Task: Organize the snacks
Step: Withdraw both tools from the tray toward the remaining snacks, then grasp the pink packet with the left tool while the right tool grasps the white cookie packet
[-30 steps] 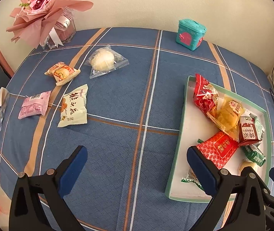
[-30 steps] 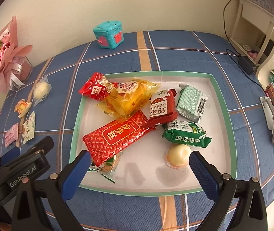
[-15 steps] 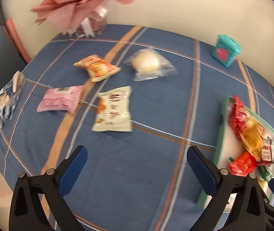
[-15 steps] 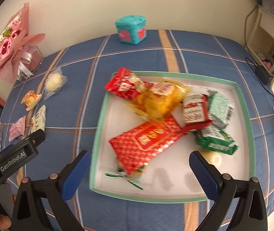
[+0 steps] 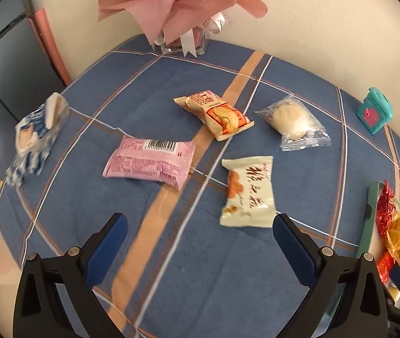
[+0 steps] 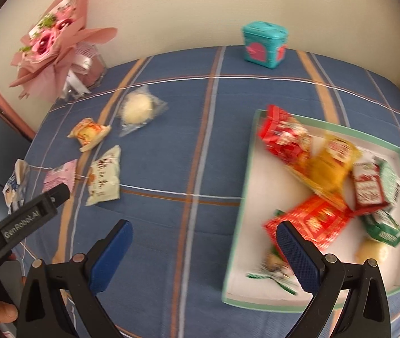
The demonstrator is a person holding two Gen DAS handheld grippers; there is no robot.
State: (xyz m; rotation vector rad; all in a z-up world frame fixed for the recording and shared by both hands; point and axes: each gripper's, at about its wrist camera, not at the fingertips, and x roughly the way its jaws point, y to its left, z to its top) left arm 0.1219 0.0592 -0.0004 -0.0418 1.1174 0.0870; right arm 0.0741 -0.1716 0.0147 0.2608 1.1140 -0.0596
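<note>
Loose snacks lie on the blue plaid tablecloth: a cream packet (image 5: 247,194) (image 6: 104,176), a pink packet (image 5: 149,160) (image 6: 60,175), an orange-and-cream packet (image 5: 216,114) (image 6: 88,133), a clear-wrapped white bun (image 5: 292,121) (image 6: 138,109) and a blue-white packet (image 5: 35,135) (image 6: 17,183). The green-rimmed white tray (image 6: 240,194) (image 5: 371,205) on the right holds several red, yellow and green packets. My left gripper (image 5: 200,242) is open and empty, hovering just short of the cream packet. My right gripper (image 6: 202,249) is open and empty over the cloth beside the tray's left rim.
A pink bouquet in a glass vase (image 5: 183,8) (image 6: 59,42) stands at the back left. A teal box (image 5: 374,109) (image 6: 264,43) stands at the back by the wall. The table edge drops off at the left (image 5: 5,197).
Both grippers have swung left. The left view now centres on the loose snacks, with the tray at its right edge. The right view has shifted off the tray towards the open cloth.
</note>
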